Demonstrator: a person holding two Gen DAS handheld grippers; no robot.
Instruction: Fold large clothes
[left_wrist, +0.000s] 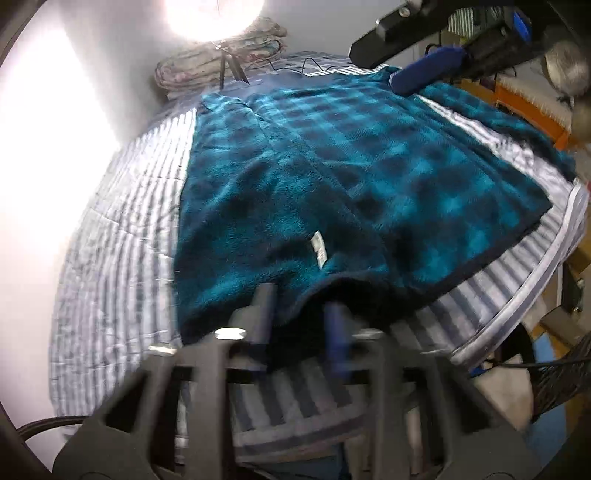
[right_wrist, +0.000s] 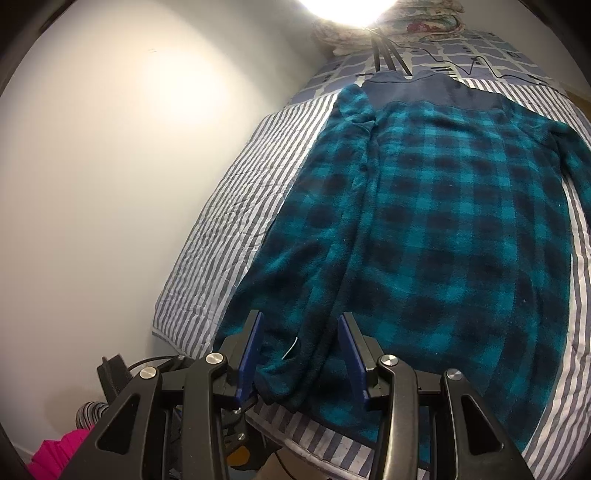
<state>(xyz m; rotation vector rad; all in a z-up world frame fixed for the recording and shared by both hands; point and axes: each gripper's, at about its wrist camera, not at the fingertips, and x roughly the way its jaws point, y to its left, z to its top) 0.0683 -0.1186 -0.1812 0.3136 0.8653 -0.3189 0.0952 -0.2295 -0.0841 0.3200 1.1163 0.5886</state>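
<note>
A teal and navy plaid fleece jacket (right_wrist: 436, 206) lies spread flat on the striped bed, collar at the far end. In the left wrist view the jacket (left_wrist: 332, 166) shows a white label (left_wrist: 319, 247) near its hem. My left gripper (left_wrist: 301, 308) is open, its fingers astride the raised hem edge. My right gripper (right_wrist: 301, 332) is open, with the cuff end of one sleeve (right_wrist: 280, 373) lying between its blue pads. The other gripper (left_wrist: 424, 48) shows at the far end in the left wrist view.
The striped bed cover (right_wrist: 236, 206) runs along a white wall (right_wrist: 110, 166). Folded floral bedding (right_wrist: 388, 26) and a small tripod (right_wrist: 388, 55) sit at the bed's head under a bright lamp. Pink cloth (right_wrist: 55, 458) lies on the floor. Furniture clutter (left_wrist: 535, 103) stands beside the bed.
</note>
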